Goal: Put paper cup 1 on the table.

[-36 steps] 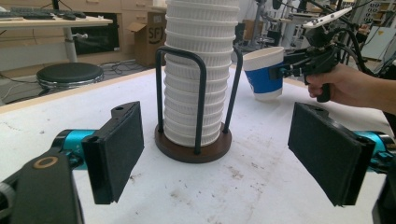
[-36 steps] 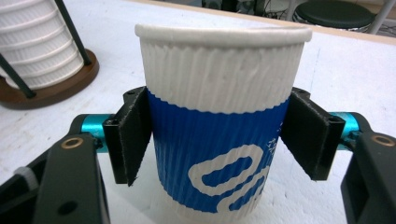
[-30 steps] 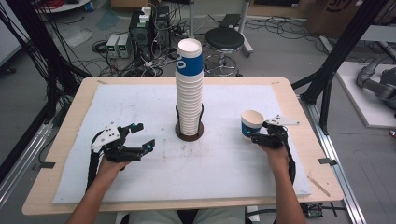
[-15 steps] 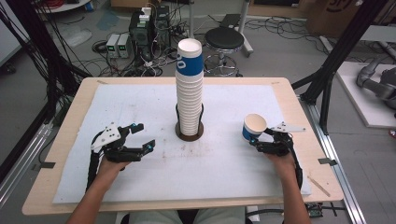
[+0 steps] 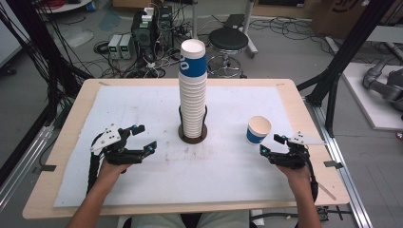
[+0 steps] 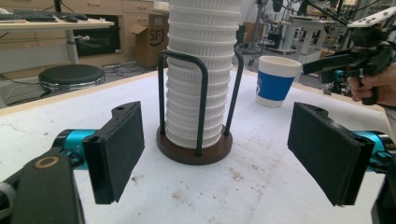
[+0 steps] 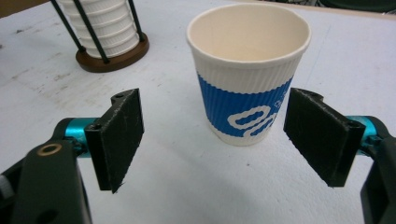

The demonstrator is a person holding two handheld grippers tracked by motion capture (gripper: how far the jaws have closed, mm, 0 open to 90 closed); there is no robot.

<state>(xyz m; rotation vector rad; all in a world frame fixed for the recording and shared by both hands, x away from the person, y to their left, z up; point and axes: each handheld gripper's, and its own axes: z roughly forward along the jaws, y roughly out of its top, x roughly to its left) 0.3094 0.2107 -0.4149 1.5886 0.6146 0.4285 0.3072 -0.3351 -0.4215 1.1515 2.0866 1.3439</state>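
A tall stack of white ribbed paper cups (image 5: pixel 192 90), its top cup banded blue, stands in a black wire holder on a round brown base (image 5: pixel 192 137) at the table's middle. One white and blue cup (image 5: pixel 258 129) stands upright by itself to the right. My right gripper (image 5: pixel 270 145) is open just short of that cup (image 7: pixel 250 74), whose base lies beyond the pads (image 7: pixel 122 137) without touching them. My left gripper (image 5: pixel 146 137) is open and empty, left of the stack (image 6: pixel 201 70), pads (image 6: pixel 119 149) wide apart. The left gripper view also catches the lone cup (image 6: pixel 276 81) and the right gripper (image 6: pixel 327 65).
A white mat (image 5: pixel 142 99) covers most of the wooden table (image 5: pixel 71 118). Black frame posts (image 5: pixel 342 57) rise at the table's right. Beyond the far edge are a black stool (image 5: pixel 231 40), cables and electronics boxes (image 5: pixel 147 23).
My right gripper has drawn back from the lone cup toward the table's near right side, leaving the cup standing in place. The left gripper has stayed put.
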